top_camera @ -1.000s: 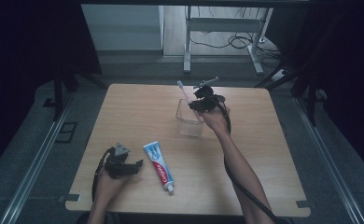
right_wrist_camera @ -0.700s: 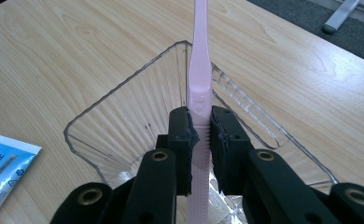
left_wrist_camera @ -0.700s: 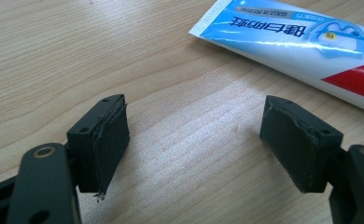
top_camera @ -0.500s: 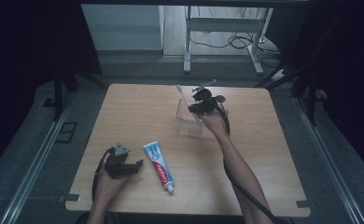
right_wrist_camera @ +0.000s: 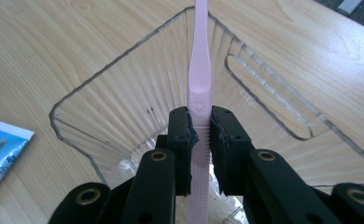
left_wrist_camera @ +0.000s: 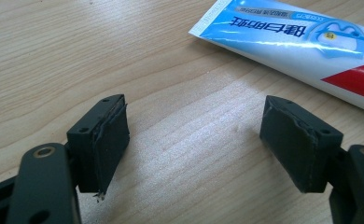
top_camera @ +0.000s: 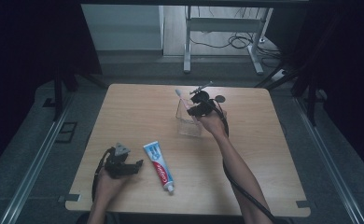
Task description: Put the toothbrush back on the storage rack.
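Pink toothbrush (right_wrist_camera: 199, 88) is pinched by the right gripper (right_wrist_camera: 201, 135) above the clear cup (right_wrist_camera: 124, 93), long axis pointing into its mouth. Left gripper (left_wrist_camera: 194, 135), spread and empty, rests beside the toothpaste tube (left_wrist_camera: 306, 42), well short of the cup.

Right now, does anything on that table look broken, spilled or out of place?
Only small wear: the rubber pad on one jaw of the left hand-held gripper is frayed and peeling at its edge. Otherwise things look orderly: the toothpaste lies flat on the table, and the right hand-held gripper holds a pink toothbrush over a clear cup.
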Action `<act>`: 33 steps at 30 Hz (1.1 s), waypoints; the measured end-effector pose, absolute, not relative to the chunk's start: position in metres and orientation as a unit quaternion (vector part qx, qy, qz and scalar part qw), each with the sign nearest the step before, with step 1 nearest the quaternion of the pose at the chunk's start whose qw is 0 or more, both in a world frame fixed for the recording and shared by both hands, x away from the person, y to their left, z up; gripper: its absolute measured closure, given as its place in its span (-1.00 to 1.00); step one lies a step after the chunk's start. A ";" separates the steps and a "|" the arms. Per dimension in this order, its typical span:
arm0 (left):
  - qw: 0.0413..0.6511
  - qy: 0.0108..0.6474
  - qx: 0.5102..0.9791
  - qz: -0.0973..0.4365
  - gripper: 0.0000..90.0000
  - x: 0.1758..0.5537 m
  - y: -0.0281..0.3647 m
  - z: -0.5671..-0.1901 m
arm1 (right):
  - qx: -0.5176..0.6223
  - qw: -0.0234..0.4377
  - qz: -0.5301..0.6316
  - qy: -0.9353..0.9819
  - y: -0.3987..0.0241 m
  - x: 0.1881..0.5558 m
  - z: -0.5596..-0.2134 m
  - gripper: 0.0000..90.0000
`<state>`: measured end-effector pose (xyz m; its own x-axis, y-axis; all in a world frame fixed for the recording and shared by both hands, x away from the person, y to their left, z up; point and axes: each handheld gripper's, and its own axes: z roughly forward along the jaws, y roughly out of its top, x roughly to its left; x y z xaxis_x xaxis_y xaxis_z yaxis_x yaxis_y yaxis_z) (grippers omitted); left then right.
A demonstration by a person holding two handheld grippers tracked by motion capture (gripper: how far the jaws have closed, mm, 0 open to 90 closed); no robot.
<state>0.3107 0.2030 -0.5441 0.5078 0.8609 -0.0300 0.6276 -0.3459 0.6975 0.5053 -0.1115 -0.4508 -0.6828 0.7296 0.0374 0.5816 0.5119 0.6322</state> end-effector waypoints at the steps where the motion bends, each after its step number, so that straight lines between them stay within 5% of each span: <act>1: 0.334 0.464 0.802 0.175 -0.48 0.311 0.203 -0.544 | 0.380 0.116 0.312 0.863 -0.111 0.505 -0.451 0.72; 24: 0.333 0.463 0.802 0.175 -0.48 0.311 0.203 -0.544 | 0.385 0.114 0.287 0.869 -0.112 0.507 -0.456 0.78; 33: 0.334 0.464 0.801 0.175 -0.48 0.311 0.203 -0.544 | 0.373 0.123 0.291 0.872 -0.113 0.502 -0.447 0.65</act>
<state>0.3107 0.2029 -0.5442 0.5074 0.8612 -0.0302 0.6276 -0.3453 0.6978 0.5020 -0.1130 -0.4472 -0.6913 0.7225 0.0020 0.5787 0.5521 0.6002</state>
